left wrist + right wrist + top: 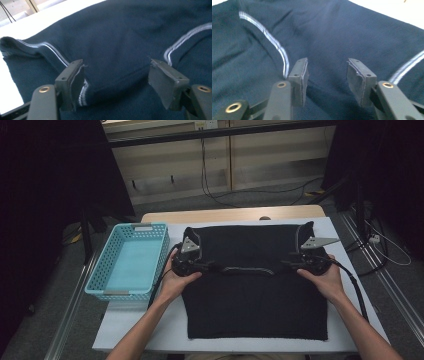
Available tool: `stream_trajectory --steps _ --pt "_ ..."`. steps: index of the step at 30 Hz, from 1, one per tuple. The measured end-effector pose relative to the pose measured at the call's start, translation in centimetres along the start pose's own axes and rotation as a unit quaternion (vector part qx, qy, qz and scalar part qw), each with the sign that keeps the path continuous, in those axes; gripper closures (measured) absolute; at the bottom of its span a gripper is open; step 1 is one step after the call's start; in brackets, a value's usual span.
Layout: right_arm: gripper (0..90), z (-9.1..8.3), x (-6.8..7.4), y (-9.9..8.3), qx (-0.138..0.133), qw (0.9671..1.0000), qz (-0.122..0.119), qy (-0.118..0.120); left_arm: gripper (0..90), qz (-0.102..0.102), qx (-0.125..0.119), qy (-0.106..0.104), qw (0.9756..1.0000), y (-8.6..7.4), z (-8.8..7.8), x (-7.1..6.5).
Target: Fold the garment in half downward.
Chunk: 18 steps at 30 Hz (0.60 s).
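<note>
the dark navy sweater (255,285) lies flat on the white bench (145,325), its upper part folded down over the body. your left tongs (209,266) sit at the fold's 9 o'clock end, jaws spread, with a ridge of knit (115,75) between the pads, not pinched. your right tongs (289,265) sit at the 3 o'clock end, jaws spread over flat fabric. a turquoise basket (131,262) stands at 9 o'clock of the sweater.

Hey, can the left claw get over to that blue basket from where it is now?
Probably yes. The left claw lies on the dark garment, and the blue basket sits just beside that hand with nothing between them.
</note>
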State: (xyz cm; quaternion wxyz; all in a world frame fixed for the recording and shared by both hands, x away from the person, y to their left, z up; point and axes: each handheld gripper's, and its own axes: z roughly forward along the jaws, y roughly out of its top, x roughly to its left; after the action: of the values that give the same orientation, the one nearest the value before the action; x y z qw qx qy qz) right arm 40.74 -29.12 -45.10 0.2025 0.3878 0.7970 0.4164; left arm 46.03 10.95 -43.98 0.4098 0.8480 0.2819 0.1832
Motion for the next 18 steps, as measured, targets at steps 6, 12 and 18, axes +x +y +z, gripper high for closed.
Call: stream_trajectory --steps 6,12,18 --pt "47.0 1.0 -0.1 -1.0 0.027 0.9996 -0.008 0.008 35.8 0.017 0.024 -0.004 0.9995 -0.7 1.3 -0.3" --pt "50.9 1.1 0.2 -1.4 0.047 0.9987 -0.020 0.010 48.4 0.028 0.036 0.020 0.9988 -1.1 2.1 -0.2" --pt "76.4 1.4 0.1 -1.5 0.051 0.9983 -0.024 0.011 66.8 0.026 0.039 0.014 0.9988 -1.6 2.3 0.2"
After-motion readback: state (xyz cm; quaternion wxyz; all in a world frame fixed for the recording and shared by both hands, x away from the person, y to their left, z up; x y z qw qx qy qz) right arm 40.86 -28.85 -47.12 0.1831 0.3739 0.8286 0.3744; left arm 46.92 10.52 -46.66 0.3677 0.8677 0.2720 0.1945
